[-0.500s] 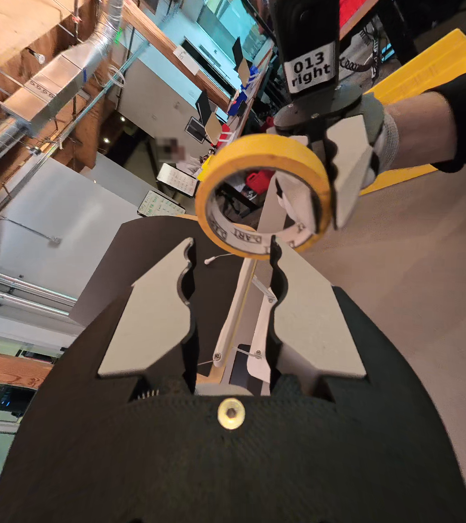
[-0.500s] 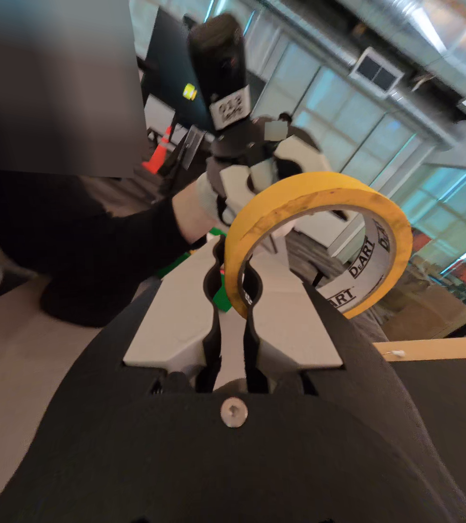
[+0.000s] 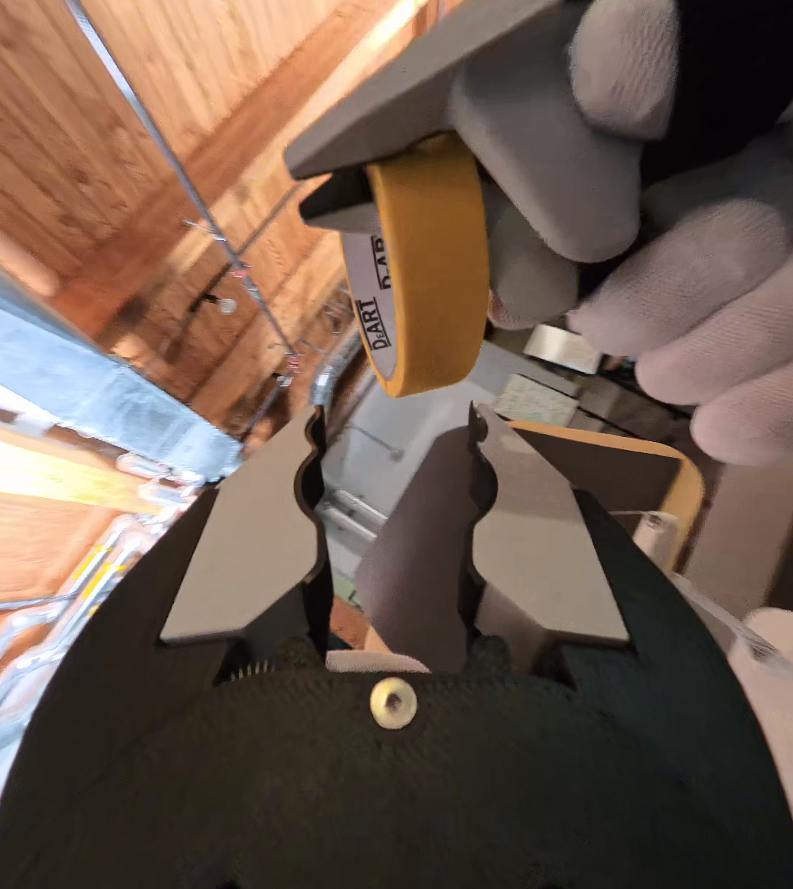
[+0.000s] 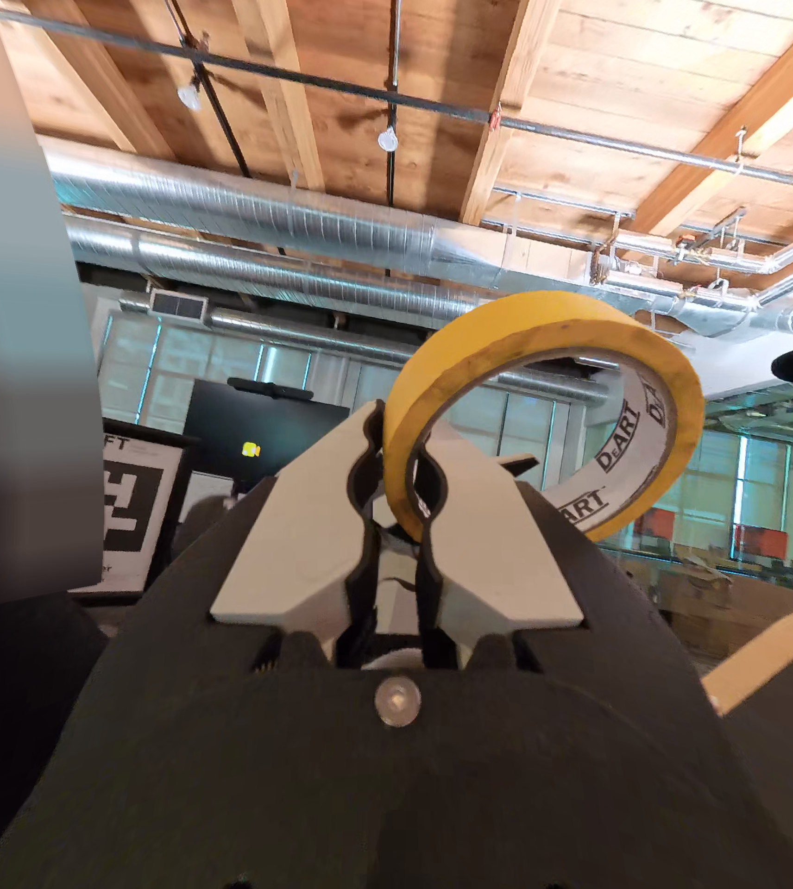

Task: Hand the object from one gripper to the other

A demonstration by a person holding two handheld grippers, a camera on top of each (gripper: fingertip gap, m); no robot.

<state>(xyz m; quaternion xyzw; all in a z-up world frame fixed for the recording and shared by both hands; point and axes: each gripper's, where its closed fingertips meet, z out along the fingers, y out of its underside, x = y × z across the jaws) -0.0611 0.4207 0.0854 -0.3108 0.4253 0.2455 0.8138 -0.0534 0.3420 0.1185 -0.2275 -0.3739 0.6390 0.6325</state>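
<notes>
1. On our left, our left hand-held gripper point(image 3: 397, 418) has its jaws spread apart with nothing between them, pointing up toward the wooden ceiling point(image 3: 110, 120) and a silver duct point(image 3: 72, 346).
2. Just beyond its fingertips, in the middle of the left wrist view, the roll of yellow masking tape point(image 3: 428, 269) hangs nearly edge-on, its lowest rim just above the gap between the jaws and not touching either one.
3. Further right in that view, our right hand-held gripper point(image 3: 337, 187) comes in from above, held in a white-gloved hand point(image 3: 702, 269), and it pinches the top of the roll.
4. The right wrist view confirms this: our right hand-held gripper point(image 4: 399, 433) is clamped on the near wall of the tape point(image 4: 519, 336), one finger outside the ring and one inside, the rest of the ring standing free to the right.
5. We judge the handover to be at the approach step: the giver holds, the receiver is open and lined up, but no grasp is made.
6. Next we need the roll's lower wall brought between the left jaws, those jaws closed firmly on it, and only then the right grip released; letting go early could drop the roll.
</notes>
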